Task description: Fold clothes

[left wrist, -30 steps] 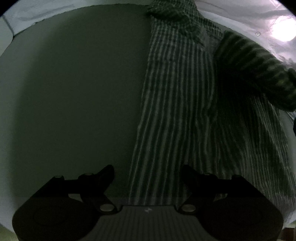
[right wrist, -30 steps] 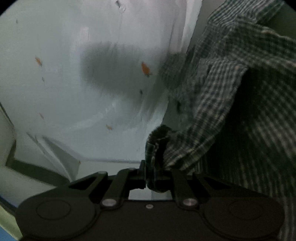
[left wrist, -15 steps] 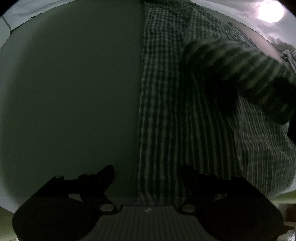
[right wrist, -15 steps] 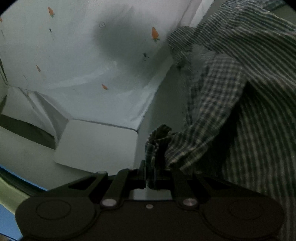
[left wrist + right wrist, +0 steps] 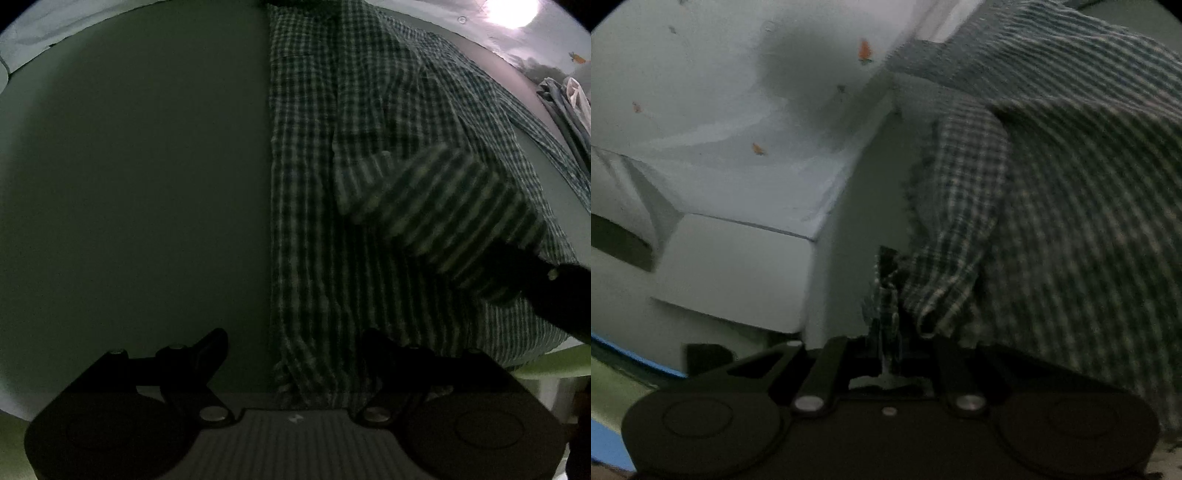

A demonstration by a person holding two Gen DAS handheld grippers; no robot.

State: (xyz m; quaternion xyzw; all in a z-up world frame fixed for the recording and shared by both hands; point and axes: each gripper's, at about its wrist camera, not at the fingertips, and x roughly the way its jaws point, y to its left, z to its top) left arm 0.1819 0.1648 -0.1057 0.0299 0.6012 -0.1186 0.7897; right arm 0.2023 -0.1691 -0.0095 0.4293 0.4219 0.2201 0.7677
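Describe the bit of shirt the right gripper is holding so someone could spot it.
Start at the checked shirt spread on the dark table. Its sleeve is lifted across the body toward the shirt's lower right. The held bit is the bunched cuff pinched in the right gripper, the only raised part.

No readable text, labels, brands or numbers show in either view.

My right tongs (image 5: 888, 332) have carried the pinched sleeve (image 5: 454, 218) of the checked shirt (image 5: 306, 206) further across the shirt front, lower and nearer my left tongs (image 5: 293, 347), more shirt front revealed.
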